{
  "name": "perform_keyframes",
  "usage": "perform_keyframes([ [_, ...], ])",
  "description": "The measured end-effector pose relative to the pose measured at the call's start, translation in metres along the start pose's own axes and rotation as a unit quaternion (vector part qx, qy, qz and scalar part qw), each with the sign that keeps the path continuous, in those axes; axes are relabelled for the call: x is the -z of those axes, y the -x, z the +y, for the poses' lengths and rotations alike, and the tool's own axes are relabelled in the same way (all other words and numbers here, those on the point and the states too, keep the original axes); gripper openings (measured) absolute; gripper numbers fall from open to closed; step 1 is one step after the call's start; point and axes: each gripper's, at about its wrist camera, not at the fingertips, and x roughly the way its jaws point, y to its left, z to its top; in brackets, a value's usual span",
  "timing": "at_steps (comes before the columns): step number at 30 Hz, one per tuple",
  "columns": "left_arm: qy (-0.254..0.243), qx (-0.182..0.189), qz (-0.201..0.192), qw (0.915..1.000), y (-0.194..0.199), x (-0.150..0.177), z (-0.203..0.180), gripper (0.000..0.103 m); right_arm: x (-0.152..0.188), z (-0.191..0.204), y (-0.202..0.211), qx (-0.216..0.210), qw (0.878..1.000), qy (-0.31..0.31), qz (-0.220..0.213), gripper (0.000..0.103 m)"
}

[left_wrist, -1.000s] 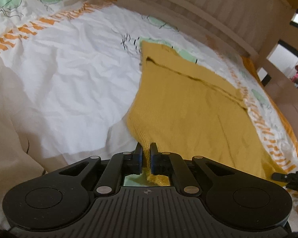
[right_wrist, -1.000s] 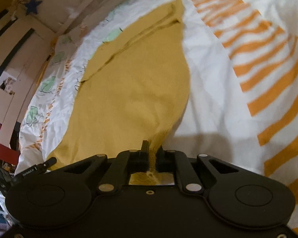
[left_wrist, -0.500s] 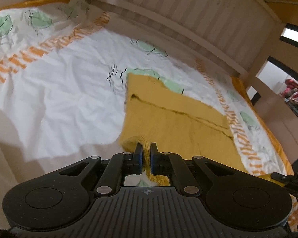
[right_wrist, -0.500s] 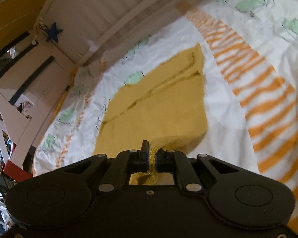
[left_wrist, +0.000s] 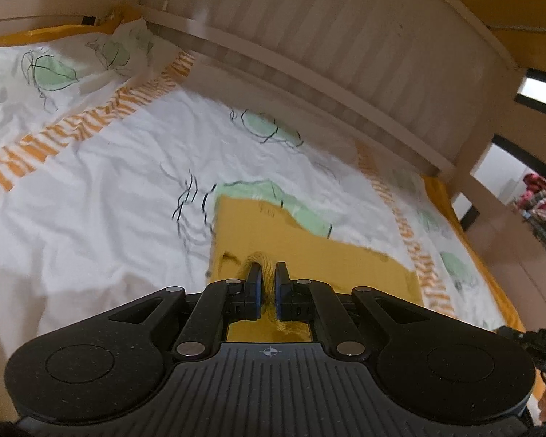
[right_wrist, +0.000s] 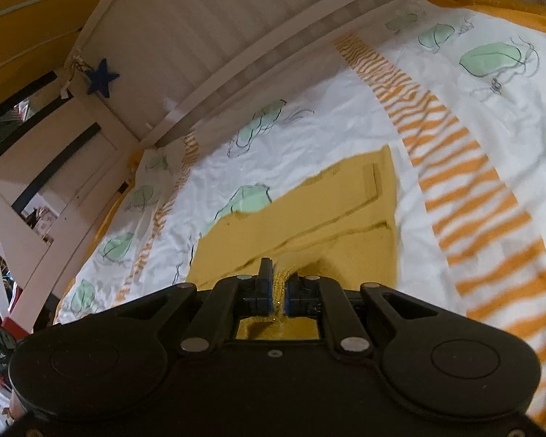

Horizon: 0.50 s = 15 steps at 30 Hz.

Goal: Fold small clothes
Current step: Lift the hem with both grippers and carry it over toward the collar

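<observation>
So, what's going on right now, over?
Left gripper and right gripper both shut on yellow garment. Near edge lifted above the bedsheet. Nothing in the way.

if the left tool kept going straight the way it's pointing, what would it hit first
Most likely the yellow garment it already pinches: the left tool points down at the part lying flat on the bedsheet. Depth is hard to judge here.

A mustard-yellow garment [right_wrist: 309,218] lies on a white bedsheet [left_wrist: 109,182] printed with pale green leaves and orange stripes. A dark blue star [right_wrist: 102,77] hangs on the whitish headboard [right_wrist: 207,36].
</observation>
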Motion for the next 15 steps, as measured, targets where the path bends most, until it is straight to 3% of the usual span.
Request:
perform_keyframes([
  [9,-0.01,-0.016,-0.009,0.9998,-0.067,-0.041,-0.007,0.006,-0.058,-0.018,-0.063,0.017,1.0,-0.01,-0.005,0.014],
  [15,-0.014,-0.032,-0.002,0.9994,-0.122,-0.061,-0.004,0.006,-0.079,-0.036,-0.116,0.042,0.999,-0.016,0.001,0.014],
])
